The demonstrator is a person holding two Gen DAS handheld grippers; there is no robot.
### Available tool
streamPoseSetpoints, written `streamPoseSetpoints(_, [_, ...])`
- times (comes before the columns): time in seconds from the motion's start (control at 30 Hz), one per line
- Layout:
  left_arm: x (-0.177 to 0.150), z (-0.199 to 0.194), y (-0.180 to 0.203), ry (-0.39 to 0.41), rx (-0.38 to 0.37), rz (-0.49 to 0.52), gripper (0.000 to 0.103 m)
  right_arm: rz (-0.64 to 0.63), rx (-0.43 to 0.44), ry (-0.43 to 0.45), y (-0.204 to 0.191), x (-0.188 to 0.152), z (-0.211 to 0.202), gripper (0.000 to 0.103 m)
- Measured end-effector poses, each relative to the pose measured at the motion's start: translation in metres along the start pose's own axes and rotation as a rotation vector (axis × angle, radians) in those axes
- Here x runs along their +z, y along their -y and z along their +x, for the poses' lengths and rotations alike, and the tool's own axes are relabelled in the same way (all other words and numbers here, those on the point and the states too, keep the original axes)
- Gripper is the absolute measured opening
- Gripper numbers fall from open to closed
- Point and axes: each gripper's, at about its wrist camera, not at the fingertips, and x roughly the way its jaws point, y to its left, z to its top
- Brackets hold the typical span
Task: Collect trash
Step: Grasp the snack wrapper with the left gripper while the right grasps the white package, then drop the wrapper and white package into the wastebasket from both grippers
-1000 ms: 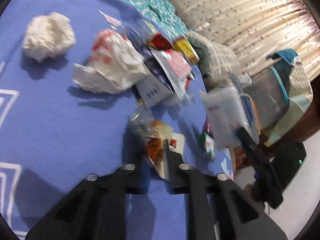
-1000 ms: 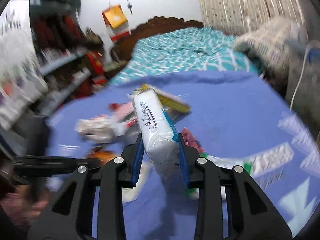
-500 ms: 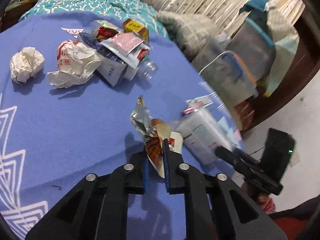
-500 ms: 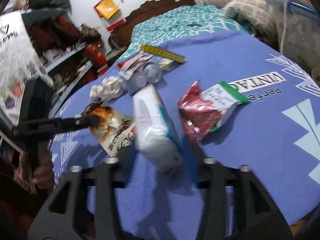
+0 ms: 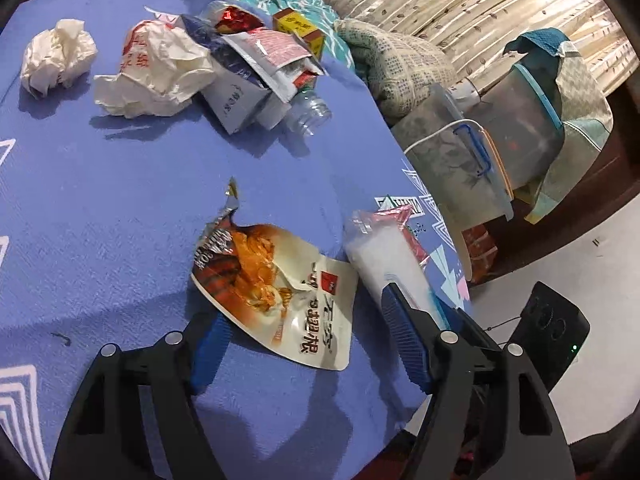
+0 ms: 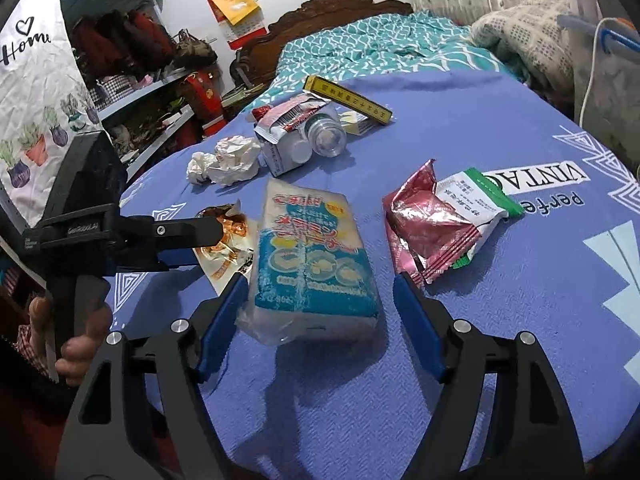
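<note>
Both grippers spread wide, snack wrapper (image 5: 280,292) part-hidden beside tissue pack (image 6: 316,264)

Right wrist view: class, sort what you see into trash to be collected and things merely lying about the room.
Trash to collect:
blue-and-white packet
orange snack wrapper
red foil wrapper
crumpled paper
clear plastic bottle

Lying about:
teal bedspread
wall calendar
shelves
</note>
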Motion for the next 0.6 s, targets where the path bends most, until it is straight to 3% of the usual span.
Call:
streamPoseSetpoints(0.07, [0.000,0.008,0.005,-0.020,-0.002,0.014,0.035,0.007,0.007,-0.003,0.001,0.001,0.004,0.068])
streamPoseSetpoints(0.1, [0.001,0.012,0.006,-0.029,0.008,0.019,0.015,0.009,0.014,-0.001,0.001,0.002,0.006,0.066])
streamPoseSetpoints(0.13, [0.001,0.017,0.006,-0.045,0.020,0.021,0.005,0.005,0.024,0.005,0.000,0.002,0.005,0.064])
streamPoseSetpoints(0.23, [0.005,0.017,0.008,-0.037,-0.004,0.006,0.004,-0.046,0.034,0.044,-0.010,0.005,-0.002,0.060])
streamPoseSetpoints(0.4, [0.016,-0.005,0.035,0.032,-0.058,0.080,0.004,-0.087,0.062,0.160,-0.016,0.013,-0.028,0.060])
streamPoseSetpoints(0.6, [0.043,0.023,0.084,-0.008,-0.082,0.183,0.004,0.062,-0.023,0.258,0.043,0.021,-0.053,0.060])
